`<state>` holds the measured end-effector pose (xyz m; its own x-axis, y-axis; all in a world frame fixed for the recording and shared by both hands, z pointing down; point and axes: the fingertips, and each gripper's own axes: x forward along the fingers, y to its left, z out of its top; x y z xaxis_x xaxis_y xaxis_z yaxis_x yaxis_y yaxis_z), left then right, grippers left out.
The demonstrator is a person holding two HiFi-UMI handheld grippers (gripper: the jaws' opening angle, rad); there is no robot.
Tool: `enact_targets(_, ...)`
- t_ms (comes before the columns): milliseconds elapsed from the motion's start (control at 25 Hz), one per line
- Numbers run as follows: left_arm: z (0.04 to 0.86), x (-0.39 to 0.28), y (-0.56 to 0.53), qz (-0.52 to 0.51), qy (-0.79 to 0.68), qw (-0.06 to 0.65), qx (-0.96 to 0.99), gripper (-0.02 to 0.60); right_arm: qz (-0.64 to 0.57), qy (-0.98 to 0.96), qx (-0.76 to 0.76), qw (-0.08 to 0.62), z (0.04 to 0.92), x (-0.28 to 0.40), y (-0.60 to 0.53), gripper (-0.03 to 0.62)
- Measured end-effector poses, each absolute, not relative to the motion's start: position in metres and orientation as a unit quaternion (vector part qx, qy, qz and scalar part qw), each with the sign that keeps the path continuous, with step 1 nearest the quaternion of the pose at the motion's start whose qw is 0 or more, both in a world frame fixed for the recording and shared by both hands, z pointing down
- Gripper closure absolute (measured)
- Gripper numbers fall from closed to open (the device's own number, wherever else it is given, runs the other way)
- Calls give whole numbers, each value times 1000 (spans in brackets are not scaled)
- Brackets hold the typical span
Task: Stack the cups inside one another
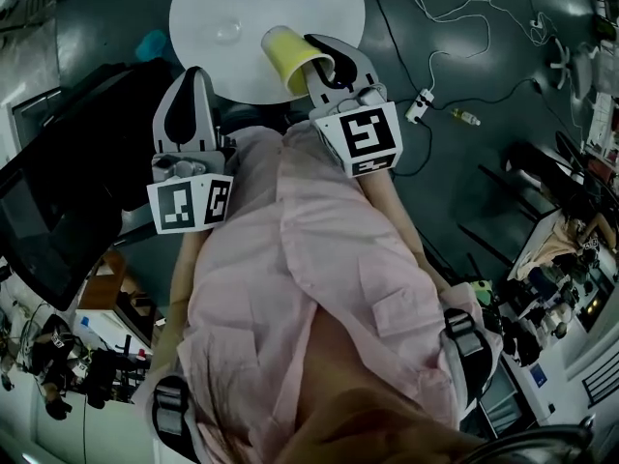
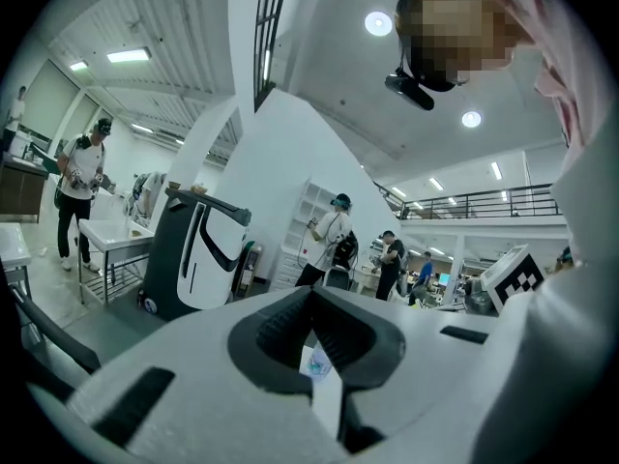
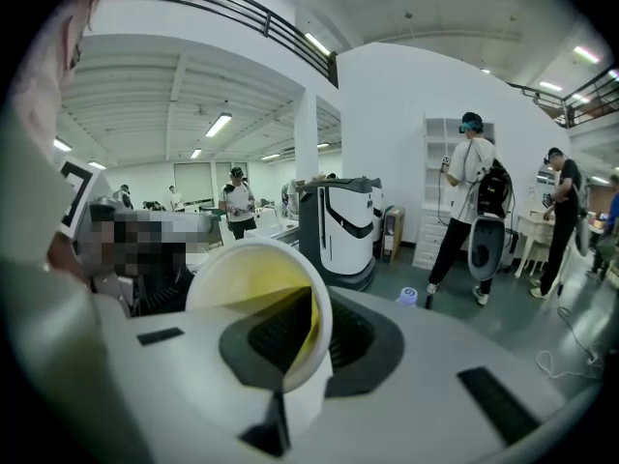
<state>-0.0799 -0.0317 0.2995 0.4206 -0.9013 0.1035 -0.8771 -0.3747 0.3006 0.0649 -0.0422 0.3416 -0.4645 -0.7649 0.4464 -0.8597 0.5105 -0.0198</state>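
The right gripper (image 3: 311, 334) has its jaws closed on the side wall of a yellow cup (image 3: 253, 288), with one dark pad inside the cup and the other outside. The cup's white-rimmed mouth faces the camera and leans to the left (the outer wall looks pale). Beyond the cup a white machine (image 3: 340, 228) with a dark front panel stands on the grey floor. Further right, a person (image 3: 472, 201) wearing a headset and a backpack faces white shelves (image 3: 437, 187).
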Motion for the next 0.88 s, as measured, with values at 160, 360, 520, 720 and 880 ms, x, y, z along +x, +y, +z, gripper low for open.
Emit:
enact_targets(160,298,-97,-42,-44,-539,166,825,566,125,-847,476,202,342,50,-58,551)
enact_targets(360,303,-117,-55,-47,-536,171,825,566,122,-844,476,215,348,32,-78,551)
enact_targets(520,306,-125,-61,-42,-528,175,830,566,129,-841,477,218,352,22,-86,551)
enact_targets(720,307,-141,-66,-47,-526,183,829,565,136,-838,479,224,357,5,-91,551)
enact_targets(880,307,-150,-63,-51,-527,189,827,566,141,-837,475,231,361,-5,-93,551)
